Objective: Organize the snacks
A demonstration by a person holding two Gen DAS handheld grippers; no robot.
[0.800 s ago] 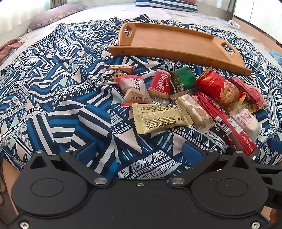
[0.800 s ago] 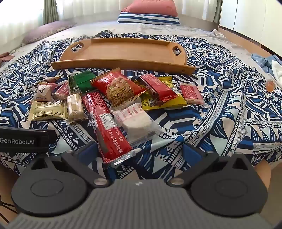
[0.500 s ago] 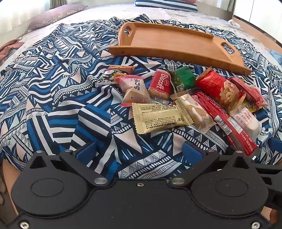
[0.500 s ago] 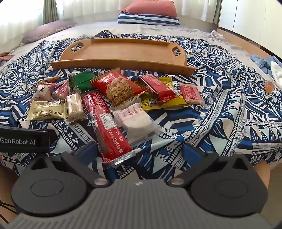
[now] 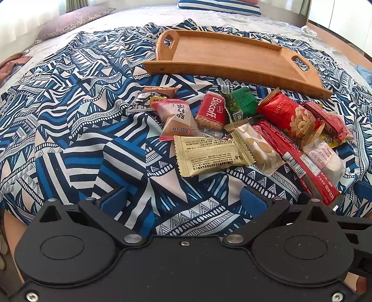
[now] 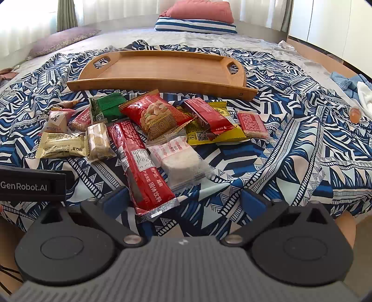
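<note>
Several snack packets lie in a loose heap on the patterned blue cloth, in front of an empty wooden tray [image 5: 232, 55] [image 6: 162, 67]. Nearest my left gripper [image 5: 183, 199] is a gold packet [image 5: 209, 155], with a red Biscoff pack [image 5: 212, 110] and a green packet [image 5: 241, 102] behind it. A long red stick pack [image 6: 139, 162] reaches between the fingers of my right gripper [image 6: 184, 197], beside a clear-wrapped white cake [image 6: 179, 155] and a red nut bag [image 6: 158, 113]. Both grippers hover open at the bed's near edge, holding nothing.
Blue and white cloth [image 5: 69, 116] covers the bed. Pillows [image 6: 197, 18] lie at the far end. A small orange object [image 6: 354, 113] and blue clothing [image 6: 348, 81] sit at the right. The left gripper's body [image 6: 32, 183] shows at the right wrist view's left edge.
</note>
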